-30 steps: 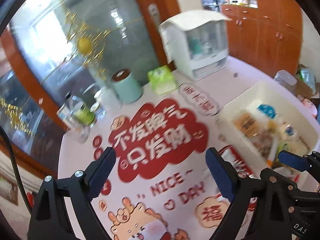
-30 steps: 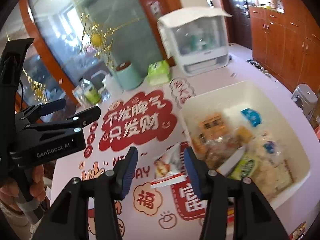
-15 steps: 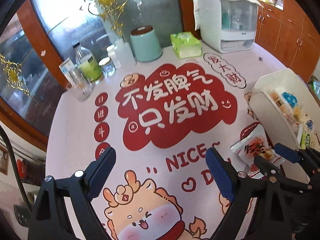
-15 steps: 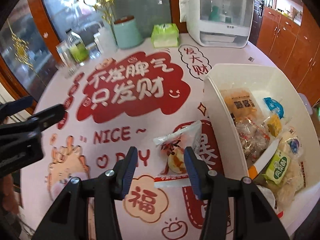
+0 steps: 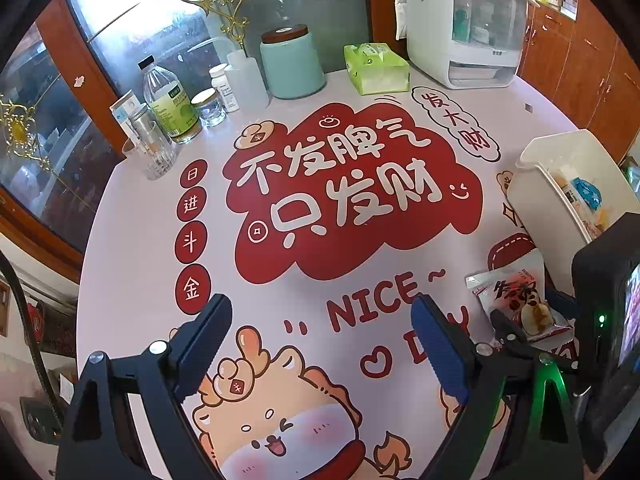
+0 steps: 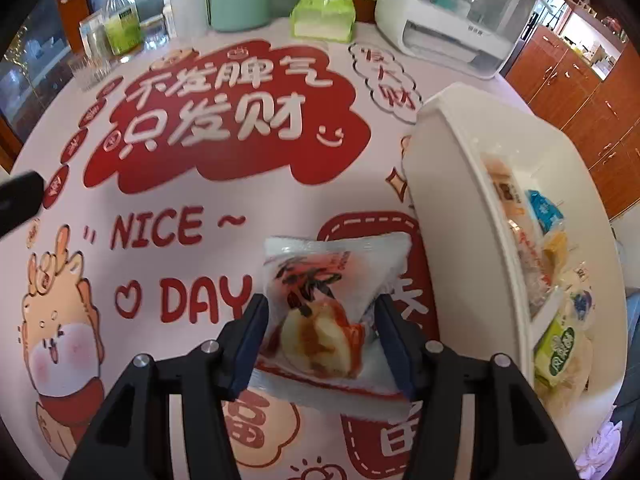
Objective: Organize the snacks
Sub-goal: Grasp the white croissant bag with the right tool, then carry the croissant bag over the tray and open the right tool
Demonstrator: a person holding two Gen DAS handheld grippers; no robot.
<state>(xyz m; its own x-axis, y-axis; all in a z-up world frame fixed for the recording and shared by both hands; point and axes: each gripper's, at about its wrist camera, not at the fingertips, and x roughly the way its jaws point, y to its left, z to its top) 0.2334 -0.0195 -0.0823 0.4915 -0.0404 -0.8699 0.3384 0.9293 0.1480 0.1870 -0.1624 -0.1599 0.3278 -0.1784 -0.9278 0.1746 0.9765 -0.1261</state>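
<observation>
A clear snack packet (image 6: 332, 264) with red print and a bun picture lies on the printed tablecloth (image 6: 200, 184), just left of the white bin (image 6: 452, 168). My right gripper (image 6: 320, 312) straddles the packet's near end. Its jaws are opening, and a gap shows at the right pad. The bin holds several wrapped snacks (image 6: 544, 208). In the left wrist view, the same packet (image 5: 516, 300) sits at the right below the bin (image 5: 532, 192). My left gripper (image 5: 320, 312) hangs open over the cloth with nothing between its fingers.
Along the table's far edge stand a glass (image 5: 154, 148), a bottle (image 5: 170, 104), a teal canister (image 5: 290, 64), a green tissue pack (image 5: 376, 68) and a white appliance (image 5: 460, 24). Wooden cabinets (image 6: 580, 92) stand beyond the table on the right.
Both grippers came down toward the table. The right one brought the packet down beside the bin, and its jaws have widened. The left one stayed open.
</observation>
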